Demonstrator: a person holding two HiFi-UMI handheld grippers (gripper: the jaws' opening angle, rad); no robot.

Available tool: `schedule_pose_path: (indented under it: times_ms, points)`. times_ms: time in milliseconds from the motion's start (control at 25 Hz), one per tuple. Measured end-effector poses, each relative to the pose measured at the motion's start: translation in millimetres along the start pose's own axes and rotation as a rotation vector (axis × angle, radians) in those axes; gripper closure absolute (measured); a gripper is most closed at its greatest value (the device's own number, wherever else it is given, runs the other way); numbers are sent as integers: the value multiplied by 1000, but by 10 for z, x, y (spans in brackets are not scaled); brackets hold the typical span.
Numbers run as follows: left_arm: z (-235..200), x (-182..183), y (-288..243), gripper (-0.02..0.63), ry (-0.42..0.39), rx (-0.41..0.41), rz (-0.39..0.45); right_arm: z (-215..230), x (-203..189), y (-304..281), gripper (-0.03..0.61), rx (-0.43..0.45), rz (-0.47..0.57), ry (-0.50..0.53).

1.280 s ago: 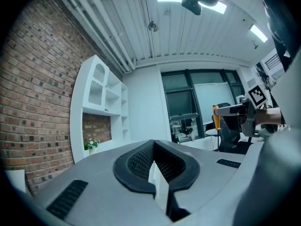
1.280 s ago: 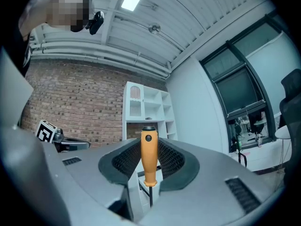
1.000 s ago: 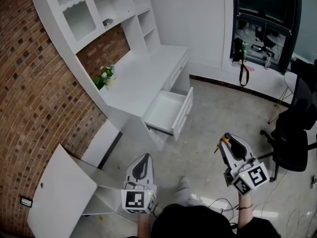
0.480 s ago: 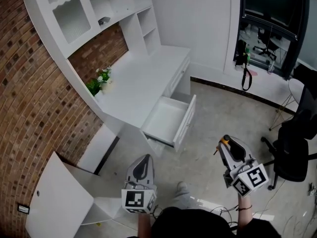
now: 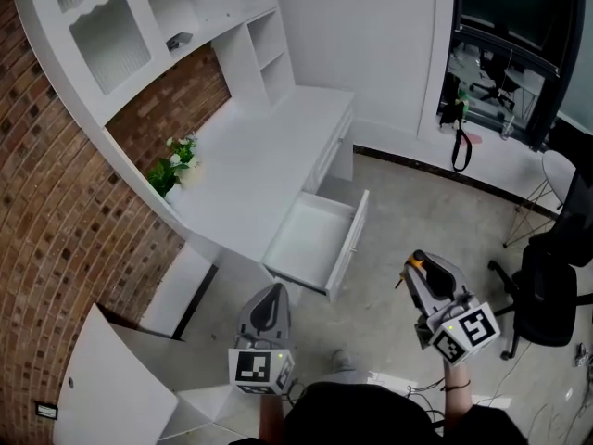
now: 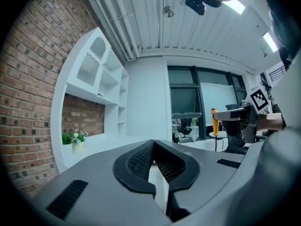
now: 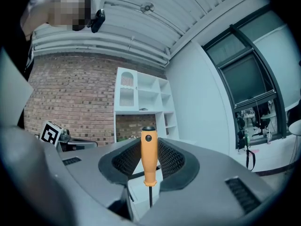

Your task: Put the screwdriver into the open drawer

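Both grippers are now nearer the open drawer (image 5: pixel 313 237); right gripper (image 5: pixel 417 269) clamps the screwdriver (image 7: pixel 149 160) handle upright, left gripper (image 6: pixel 153 149) closed on nothing. Risk: shaft clips drawer front, tool twists loose.

White furniture against a red-brown brick wall (image 5: pixel 56 239), with one orange accent.
The screwdriver (image 7: pixel 149 157) has an orange handle. The left tool (image 5: pixel 271 291) and right tool (image 5: pixel 417 263) are grey with black meshed pads and black-and-white square markers. Drawer (image 5: pixel 315 239) and table (image 5: pixel 259 156) are white; the floor (image 5: pixel 417 202) is mottled grey.
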State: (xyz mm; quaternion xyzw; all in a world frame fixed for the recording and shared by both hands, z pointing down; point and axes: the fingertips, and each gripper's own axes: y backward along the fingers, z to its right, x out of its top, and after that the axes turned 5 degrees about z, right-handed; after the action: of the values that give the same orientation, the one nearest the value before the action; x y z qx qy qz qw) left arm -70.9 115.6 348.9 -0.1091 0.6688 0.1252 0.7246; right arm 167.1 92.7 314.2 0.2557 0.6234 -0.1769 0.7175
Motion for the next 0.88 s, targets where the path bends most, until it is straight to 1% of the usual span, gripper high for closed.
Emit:
schedule_pose_path:
  times_ms: [320, 480, 680, 800, 880]
  points:
    - [-166, -107, -399, 604, 16, -23, -4, 152, -68, -391, 466, -8, 19, -10]
    - [-191, -194, -526, 604, 32, -36, -20, 201, -133, -538, 466, -5, 6, -13]
    - [-275, -277, -632, 604, 49, -23, -37, 272, -197, -751, 466, 3, -7, -29]
    - [-339, -345, -696, 604, 63, 3, -59, 318, -253, -914, 466, 23, -17, -33]
    - [-385, -421, -743, 604, 54, 15, -75, 359, -295, -1035, 466, 42, -26, -40]
